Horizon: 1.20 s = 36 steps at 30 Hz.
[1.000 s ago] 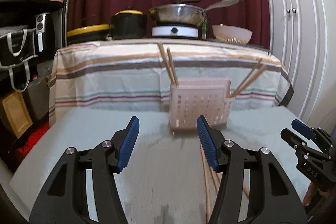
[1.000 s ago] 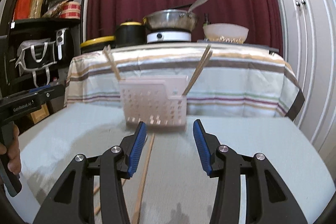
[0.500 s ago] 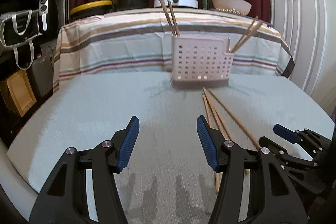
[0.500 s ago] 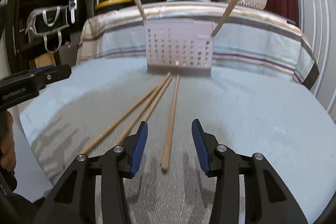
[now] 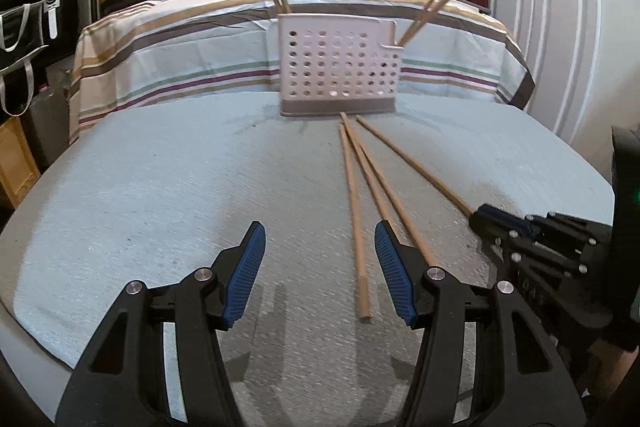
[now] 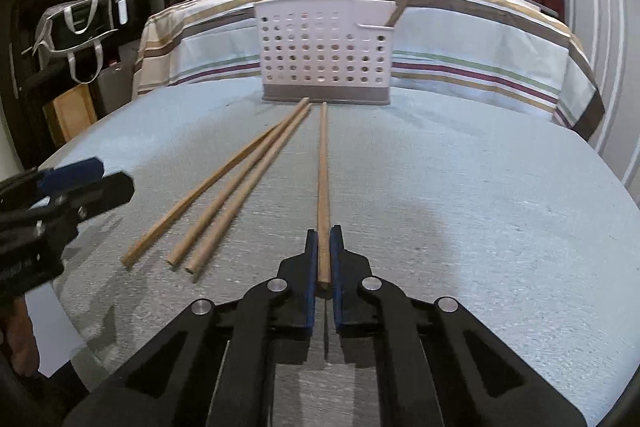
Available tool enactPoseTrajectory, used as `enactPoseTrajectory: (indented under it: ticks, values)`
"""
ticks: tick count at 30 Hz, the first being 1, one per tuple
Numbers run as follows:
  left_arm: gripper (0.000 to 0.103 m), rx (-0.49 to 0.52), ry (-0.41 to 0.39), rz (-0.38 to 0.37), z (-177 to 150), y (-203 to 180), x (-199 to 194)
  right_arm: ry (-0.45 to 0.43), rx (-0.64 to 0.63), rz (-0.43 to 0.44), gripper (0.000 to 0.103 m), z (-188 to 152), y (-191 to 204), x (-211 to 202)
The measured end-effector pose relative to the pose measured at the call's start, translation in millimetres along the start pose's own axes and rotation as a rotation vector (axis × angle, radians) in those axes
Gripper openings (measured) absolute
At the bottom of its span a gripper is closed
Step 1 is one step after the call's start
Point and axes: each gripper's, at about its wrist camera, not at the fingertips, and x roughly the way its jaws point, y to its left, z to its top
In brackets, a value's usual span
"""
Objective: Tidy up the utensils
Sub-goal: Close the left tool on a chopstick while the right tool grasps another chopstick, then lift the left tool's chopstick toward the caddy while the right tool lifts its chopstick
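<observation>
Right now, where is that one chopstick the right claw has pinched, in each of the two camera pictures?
Left wrist view: the pinched chopstick is the rightmost one on the table, running diagonally to the right claw at the right edge.
Right wrist view: it runs straight up the middle, its near end between the shut pads.
Shared landmark: the perforated white utensil holder, just beyond its far tip.

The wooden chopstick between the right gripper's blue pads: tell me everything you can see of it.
The single wooden chopstick is a long, slim, light-brown stick lying flat on the grey-blue table cover, apart from the three loose chopsticks to its left. Its far tip points at the base of the perforated white utensil caddy. The right gripper is shut on its near end.
</observation>
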Motion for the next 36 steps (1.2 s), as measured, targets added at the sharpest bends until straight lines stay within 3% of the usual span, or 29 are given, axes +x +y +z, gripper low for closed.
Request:
enactPoseTrajectory:
  ticks: [11,16,22,28,36]
  values:
    - [0.051,0.009,0.070,-0.025,-11.8,-10.5,20.1,-0.006,0.056,-0.033,0.007,-4.7,-25.0,-5.8]
    - [0.035,-0.004,0.078,-0.007,-16.2,-10.4,24.7,-0.014,0.058,-0.029,0.007,-5.3,-25.2,-5.1]
    - [0.025,0.000,0.063,0.011,-18.4,-13.4,21.8,-0.022,0.071,-0.022,0.007,-6.7,-27.3,-5.3]
    - [0.006,0.027,0.062,-0.021,-19.6,-18.9,21.0,-0.031,0.072,-0.022,0.008,-8.3,-26.9,-6.2]
    - [0.006,0.011,0.050,-0.033,-14.7,-14.7,18.0,-0.044,0.073,-0.007,0.007,-6.5,-27.1,-11.8]
